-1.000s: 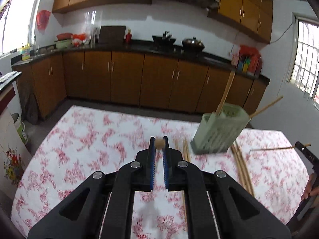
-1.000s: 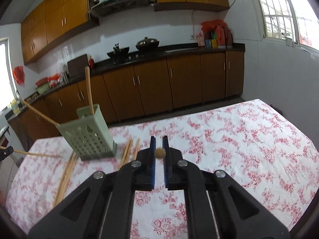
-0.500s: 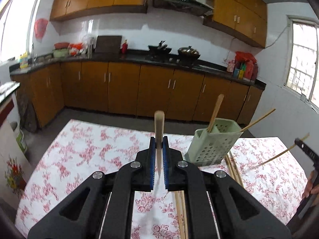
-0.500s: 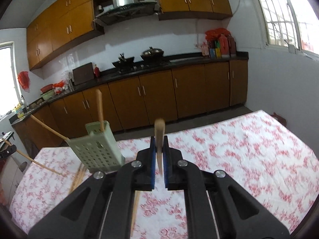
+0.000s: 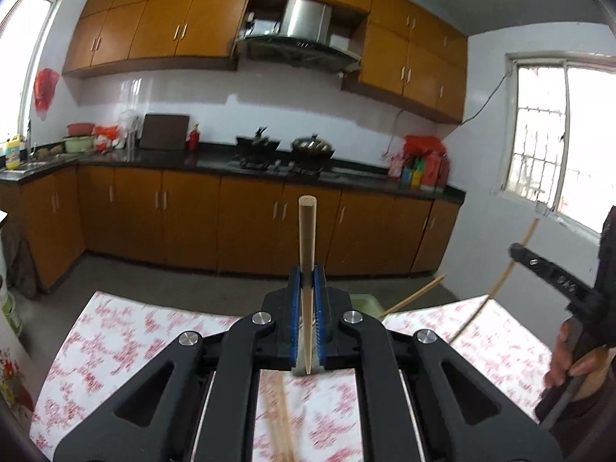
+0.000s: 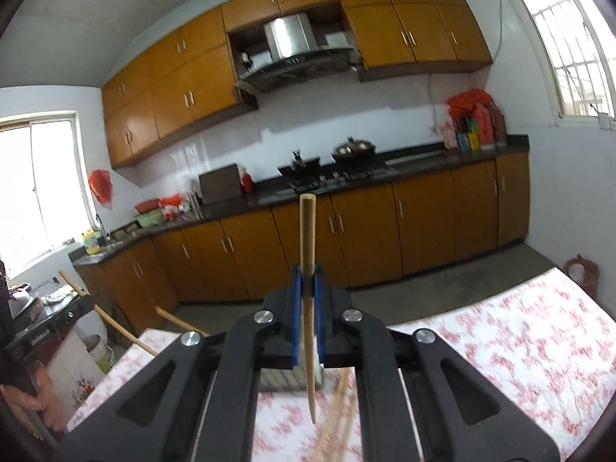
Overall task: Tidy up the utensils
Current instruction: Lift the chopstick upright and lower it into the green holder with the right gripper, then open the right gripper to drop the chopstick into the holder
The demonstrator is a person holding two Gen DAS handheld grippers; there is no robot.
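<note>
A wooden chopstick (image 5: 307, 269) is being pinched upright between the blue pads of the left tongs (image 5: 307, 281), its blunt end standing above them and its thin tip hanging below, over the tabletop (image 5: 127, 331). A second chopstick (image 6: 308, 288) is being gripped the same way by the right tongs (image 6: 307, 281), thin tip downward. Both pairs of tongs are being kept pressed together on their sticks.

The pale green utensil basket (image 5: 365, 302) is being hidden almost wholly behind the left tongs; only a corner of its rim is being shown, with one stick (image 5: 415, 294) leaning out of it to the right. In the right view only a grey-green strip of the basket (image 6: 287, 379) is being seen beneath the tongs, so what else it holds cannot be told. Loose chopsticks (image 5: 279, 419) are being left lying on the flowered cloth below, blurred; more (image 6: 338, 415) are being seen, also blurred, in the right view.

At the right edge of the left view the other tongs are being held by a hand (image 5: 573, 358), cut off by the frame.

Compared with a second ago, both tongs are being carried higher: the tabletop is being pushed low in each view, more of the cupboards (image 5: 246, 223) is being shown, the basket is being covered where it stood in plain sight, and each stick, then seen end-on, is now being seen along its length.
</note>
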